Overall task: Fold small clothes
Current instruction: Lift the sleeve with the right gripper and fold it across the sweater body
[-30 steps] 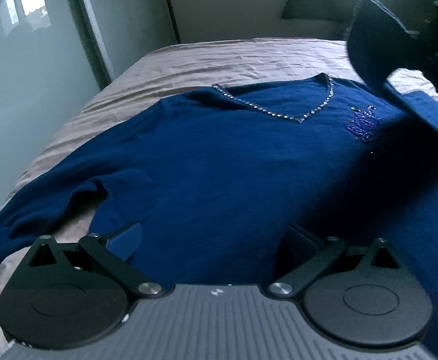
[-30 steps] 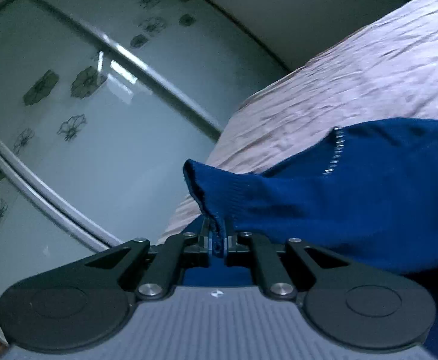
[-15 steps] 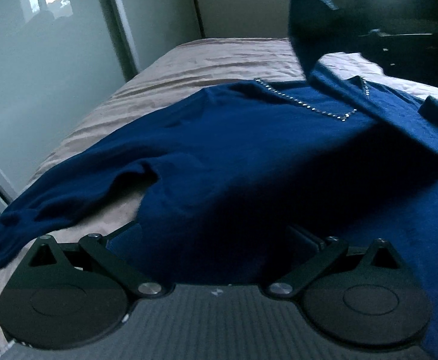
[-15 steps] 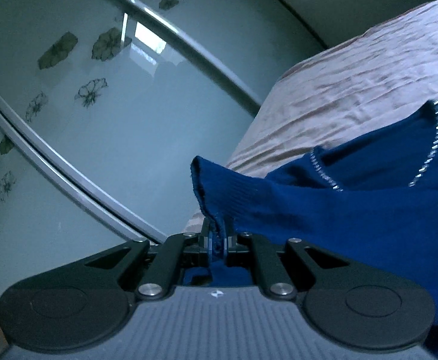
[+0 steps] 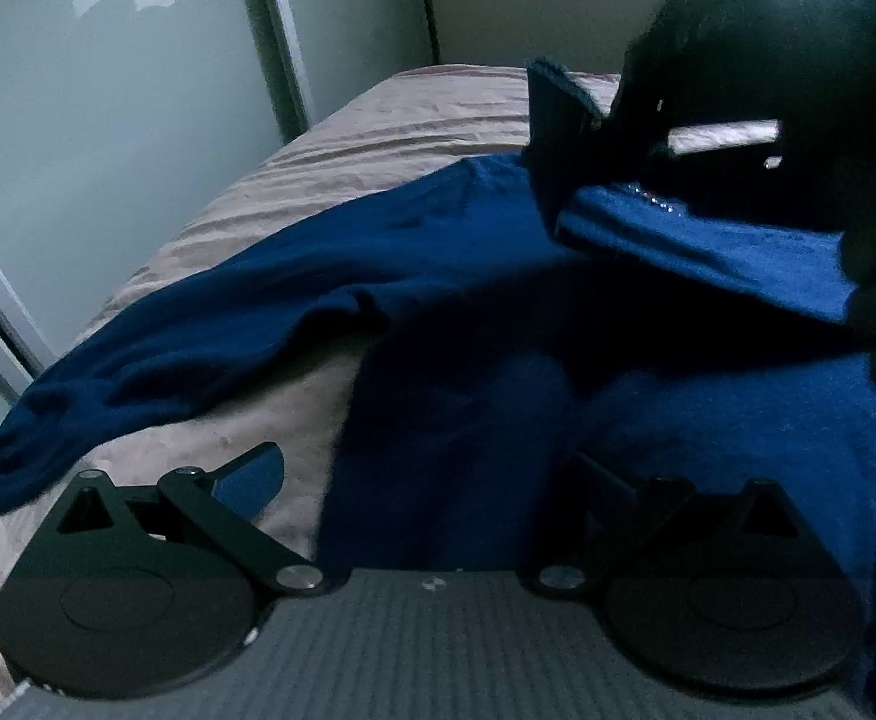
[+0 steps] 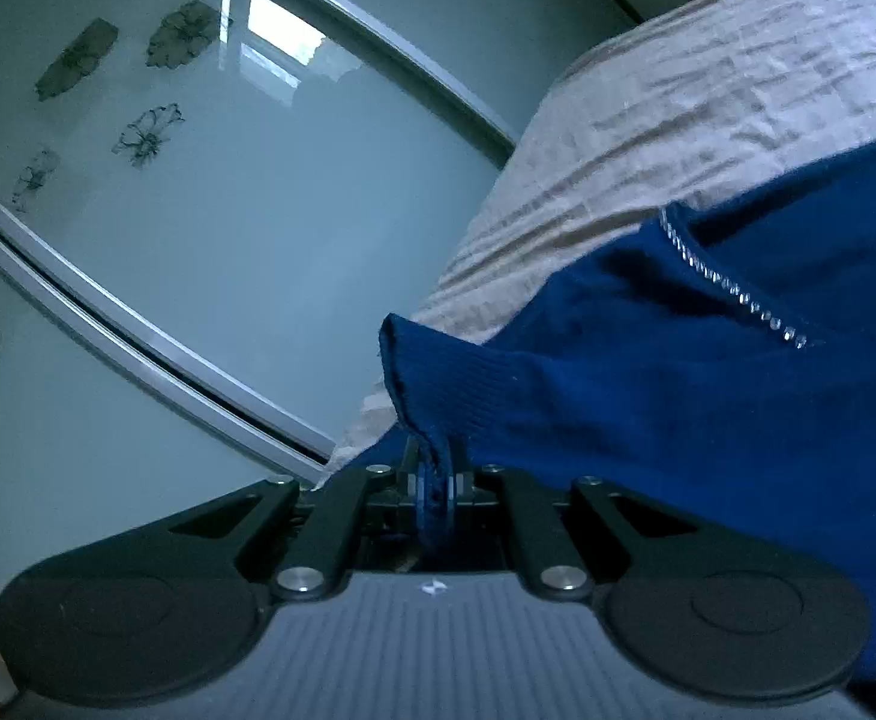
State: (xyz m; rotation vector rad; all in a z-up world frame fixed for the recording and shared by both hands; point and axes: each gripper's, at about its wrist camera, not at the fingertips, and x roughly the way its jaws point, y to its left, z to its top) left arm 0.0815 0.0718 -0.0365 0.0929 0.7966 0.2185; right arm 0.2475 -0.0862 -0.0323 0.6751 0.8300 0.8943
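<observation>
Garment: a dark blue knitted sweater (image 5: pixel 474 276) with a row of small clear stones along its V neckline (image 6: pixel 732 285) lies spread across the bed, front up.
Bed: covered by a wrinkled beige-pink sheet (image 5: pixel 378 138), bare beyond the sweater's far edge and under its left sleeve.
Left sleeve: stretches away from the body towards the left edge of the bed (image 5: pixel 156 354), its end bunched near the edge.
Right sleeve: lifted off the bed, its ribbed cuff (image 6: pixel 438 360) standing up above the body of the sweater.
Right claw: (image 6: pixel 435 483) closed tight on the ribbed cuff, a fold of blue knit pinched between the two pads; in the left wrist view it shows as a dark shape (image 5: pixel 732 108) above the neckline.
Left claw: (image 5: pixel 420 474) its fingers stand wide apart, low over the sweater's lower left side edge; nothing is clamped between them. The left finger (image 5: pixel 246 474) is over the sheet; the right one is dark against the cloth.
Background: a frosted glass sliding wardrobe door with flower prints (image 6: pixel 156 132) runs beside the bed.
</observation>
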